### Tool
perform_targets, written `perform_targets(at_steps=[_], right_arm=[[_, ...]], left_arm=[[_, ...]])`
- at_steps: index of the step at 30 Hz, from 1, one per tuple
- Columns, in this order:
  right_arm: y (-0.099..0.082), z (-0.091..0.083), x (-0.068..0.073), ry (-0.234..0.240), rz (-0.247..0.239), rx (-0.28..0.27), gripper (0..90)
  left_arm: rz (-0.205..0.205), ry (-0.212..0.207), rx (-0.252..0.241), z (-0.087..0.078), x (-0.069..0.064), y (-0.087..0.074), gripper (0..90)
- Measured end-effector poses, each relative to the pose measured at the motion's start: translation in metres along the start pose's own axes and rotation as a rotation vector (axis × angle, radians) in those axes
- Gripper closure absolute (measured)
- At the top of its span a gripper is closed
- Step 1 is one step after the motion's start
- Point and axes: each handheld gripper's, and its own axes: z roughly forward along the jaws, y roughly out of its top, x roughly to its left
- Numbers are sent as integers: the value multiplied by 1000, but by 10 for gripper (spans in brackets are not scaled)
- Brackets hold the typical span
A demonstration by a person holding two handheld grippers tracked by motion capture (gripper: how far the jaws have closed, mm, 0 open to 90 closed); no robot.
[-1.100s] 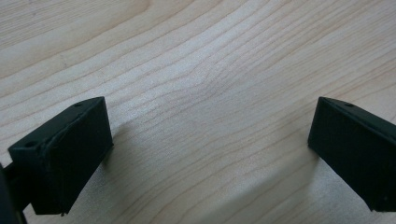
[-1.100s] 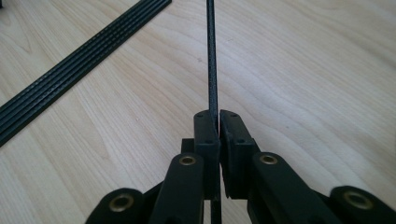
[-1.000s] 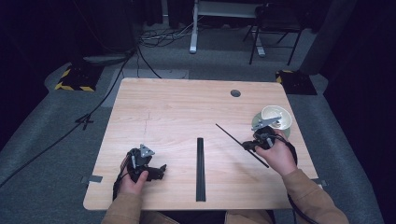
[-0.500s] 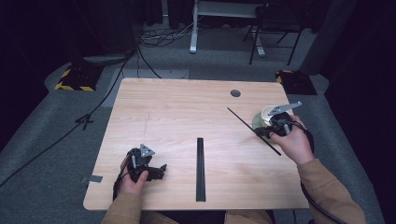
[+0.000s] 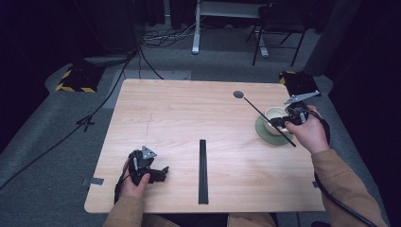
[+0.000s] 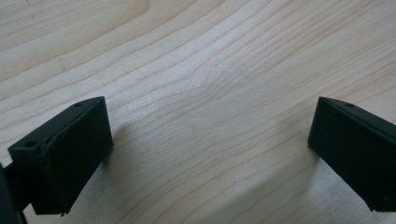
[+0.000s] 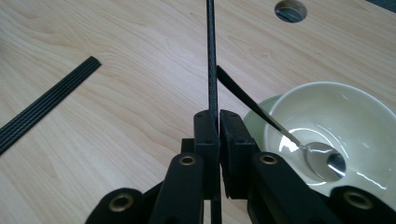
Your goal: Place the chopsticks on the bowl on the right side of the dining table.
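One rod [image 7: 211, 56], one bowl [image 7: 345, 107], one spoon [image 7: 299, 142], one strip [image 5: 203, 170].

In the right gripper view the thin black rod [image 7: 211, 56] runs off the top edge, and its lower end is covered by the right gripper [image 7: 218, 122], whose body is cut by the bottom edge. The bowl [image 7: 327, 107] is cut at the right edge, and most of the saucer [image 7: 254, 116] lies hidden under it. The black strip [image 7: 46, 105] leaves at the left edge.

In the left gripper view both jaws of the left gripper [image 6: 210, 140] are cut by the bottom and side edges.

In the high view the spoon in the bowl [image 5: 275, 115] is too small to make out. The forearms run off the bottom edge.
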Motion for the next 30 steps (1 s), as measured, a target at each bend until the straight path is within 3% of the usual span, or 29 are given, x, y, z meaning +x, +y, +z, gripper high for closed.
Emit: perform_targets(at_steps=[8, 19, 30], right_arm=[[-1, 6, -25, -26, 42, -4, 862], [-3, 21, -54, -63, 61, 33, 862], [-12, 41, -67, -77, 74, 83, 861]], left_arm=[[-1, -2, 0, 1, 0, 1, 0], [-1, -2, 0, 1, 0, 1, 0], [-1, -2, 0, 1, 0, 1, 0]])
